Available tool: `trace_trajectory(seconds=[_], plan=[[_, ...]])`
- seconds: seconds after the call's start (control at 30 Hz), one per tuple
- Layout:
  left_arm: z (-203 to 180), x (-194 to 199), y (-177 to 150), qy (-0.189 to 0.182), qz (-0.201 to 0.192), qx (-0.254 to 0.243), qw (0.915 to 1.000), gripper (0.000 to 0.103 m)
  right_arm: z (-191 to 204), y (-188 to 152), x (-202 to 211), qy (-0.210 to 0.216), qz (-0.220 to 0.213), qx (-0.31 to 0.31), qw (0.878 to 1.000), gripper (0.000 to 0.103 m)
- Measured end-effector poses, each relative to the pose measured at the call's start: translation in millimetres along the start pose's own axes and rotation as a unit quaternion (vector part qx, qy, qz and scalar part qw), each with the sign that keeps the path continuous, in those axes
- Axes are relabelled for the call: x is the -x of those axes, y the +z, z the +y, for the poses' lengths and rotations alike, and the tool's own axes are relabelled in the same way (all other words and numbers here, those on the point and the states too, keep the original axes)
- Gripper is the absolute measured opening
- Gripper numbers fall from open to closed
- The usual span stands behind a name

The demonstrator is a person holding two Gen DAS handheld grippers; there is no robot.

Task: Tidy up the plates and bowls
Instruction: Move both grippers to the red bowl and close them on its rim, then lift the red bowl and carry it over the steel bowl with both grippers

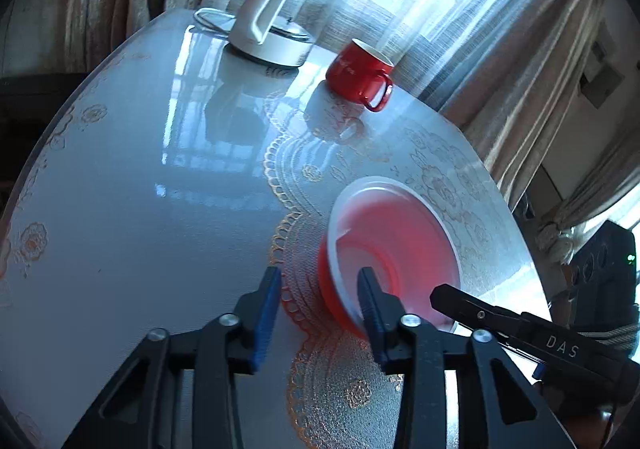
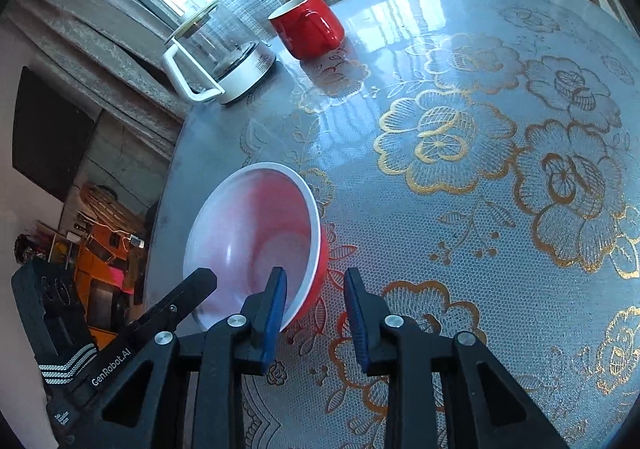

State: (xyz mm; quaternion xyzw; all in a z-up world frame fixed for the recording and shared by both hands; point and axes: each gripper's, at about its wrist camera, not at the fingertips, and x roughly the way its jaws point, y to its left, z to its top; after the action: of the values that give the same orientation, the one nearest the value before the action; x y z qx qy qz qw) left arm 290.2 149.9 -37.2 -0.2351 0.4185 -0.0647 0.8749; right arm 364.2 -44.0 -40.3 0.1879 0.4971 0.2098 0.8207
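Observation:
A bowl, red outside and white inside [image 1: 394,245], stands on the round table [image 1: 140,209]. It also shows in the right wrist view [image 2: 256,241]. My left gripper [image 1: 318,301] is open; its right finger is inside the bowl and the near rim lies between the jaws. My right gripper [image 2: 316,299] is open; its left finger is inside the bowl and the rim lies between the jaws. Each gripper's finger shows in the other's view, at the bowl's opposite side. No plate is in view.
A red mug [image 1: 360,73] and a glass-and-white kettle [image 1: 276,17] stand at the table's far edge near the curtained window; both also show in the right wrist view, mug [image 2: 308,27] and kettle [image 2: 224,57]. A lace cloth with gold flowers [image 2: 480,169] covers the table.

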Motion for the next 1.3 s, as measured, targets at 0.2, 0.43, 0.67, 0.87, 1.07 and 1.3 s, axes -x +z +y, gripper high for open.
trace_trajectory(seconds=[0.2,0.43,0.67,0.87,1.07,1.3], plan=[[-16,2,-4,0.028,-0.005,-0.051,0.9983,0.026,5,-4,-1,0.0,0.003,0.008,1.0,0.016],[-26,2,-6,0.049,-0.001,-0.083,0.9953,0.012,5,-6,0,-0.008,0.006,0.011,1.0,0.013],[-32,10,-7,0.049,-0.01,-0.096,0.9942,0.009,3,-11,6,-0.003,0.003,0.009,1.0,0.011],[-41,16,-9,0.052,-0.02,-0.117,0.9916,0.009,2,-18,18,0.005,-0.005,0.0,1.0,0.011],[-50,25,-12,0.05,-0.032,-0.135,0.9891,0.008,-2,-26,35,0.019,-0.019,-0.018,0.999,0.011],[-73,44,-18,0.063,-0.065,-0.181,0.9794,0.008,0,-36,53,0.025,-0.032,-0.021,0.999,0.011]])
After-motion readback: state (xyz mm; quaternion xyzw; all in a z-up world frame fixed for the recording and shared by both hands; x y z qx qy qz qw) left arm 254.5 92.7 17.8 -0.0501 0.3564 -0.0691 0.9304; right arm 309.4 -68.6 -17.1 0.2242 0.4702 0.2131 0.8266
